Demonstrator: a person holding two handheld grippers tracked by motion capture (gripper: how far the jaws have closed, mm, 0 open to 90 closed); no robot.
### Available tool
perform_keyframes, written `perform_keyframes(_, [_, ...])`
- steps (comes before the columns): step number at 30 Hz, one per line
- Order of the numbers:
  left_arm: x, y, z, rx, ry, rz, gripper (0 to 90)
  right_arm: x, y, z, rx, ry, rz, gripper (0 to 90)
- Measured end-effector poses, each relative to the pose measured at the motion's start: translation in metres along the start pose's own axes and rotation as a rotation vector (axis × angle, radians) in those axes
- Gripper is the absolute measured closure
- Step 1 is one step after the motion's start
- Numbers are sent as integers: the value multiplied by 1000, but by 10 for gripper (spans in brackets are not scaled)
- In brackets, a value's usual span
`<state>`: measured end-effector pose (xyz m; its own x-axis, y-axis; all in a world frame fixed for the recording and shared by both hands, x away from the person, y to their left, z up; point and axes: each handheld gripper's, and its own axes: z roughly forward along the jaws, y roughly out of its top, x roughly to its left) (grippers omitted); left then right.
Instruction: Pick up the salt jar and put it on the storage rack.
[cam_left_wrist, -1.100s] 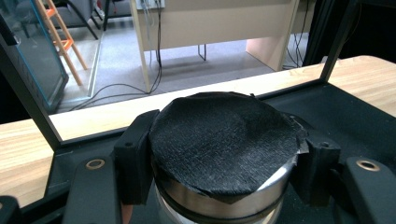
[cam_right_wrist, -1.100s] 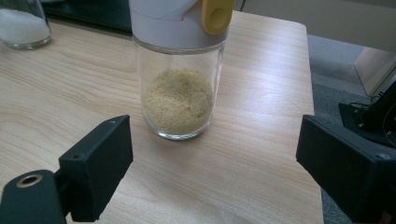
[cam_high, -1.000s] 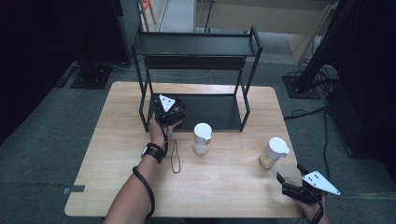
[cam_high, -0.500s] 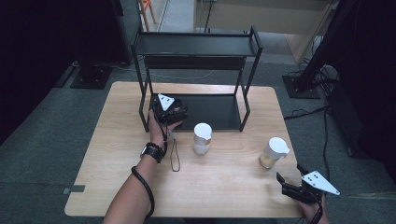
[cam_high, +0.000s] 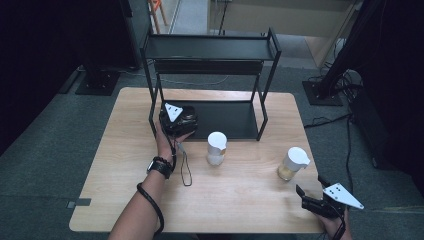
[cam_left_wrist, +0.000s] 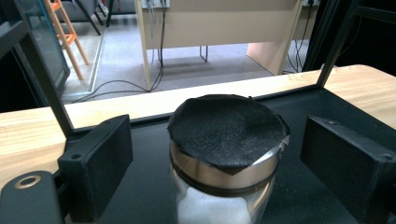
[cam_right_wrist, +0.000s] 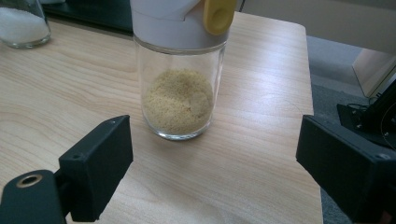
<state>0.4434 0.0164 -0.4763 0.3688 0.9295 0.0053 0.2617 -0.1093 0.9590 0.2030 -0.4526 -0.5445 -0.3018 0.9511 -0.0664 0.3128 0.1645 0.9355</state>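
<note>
High view first: the left gripper (cam_high: 178, 119) sits left of centre in the frame, at the front left post of the black metal rack (cam_high: 210, 47), and across the last second it has hardly shifted at all. It has settled there. The left gripper view explains why: a glass jar (cam_left_wrist: 227, 158) with a steel band and a rough black fabric-like disc on its lid stands on the rack's dark lower shelf, between the two wide-spread jaws, neither pad touching it. My guess is the jar has either just been set down on the shelf or is about to be taken; the stillness suits either.

Lower right of the high view, the right gripper (cam_high: 314, 200) hangs at the table's near edge, also unmoved over that second. Its jaws stand wide apart and hold nothing. Just ahead of it stands a clear round glass shaker (cam_right_wrist: 180, 81) with a white plastic cap and a yellow tab, a third full of fine yellow-beige grains. A second white-capped jar (cam_high: 216, 148) holding white powder stands mid-frame on the pale, matte wood-grain table (cam_high: 125, 200).
</note>
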Motion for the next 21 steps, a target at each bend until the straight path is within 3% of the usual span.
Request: perform_keyframes(21, [0,-2,-24,-33,-34,-11,99,1,0,0,-5,1,-2,106])
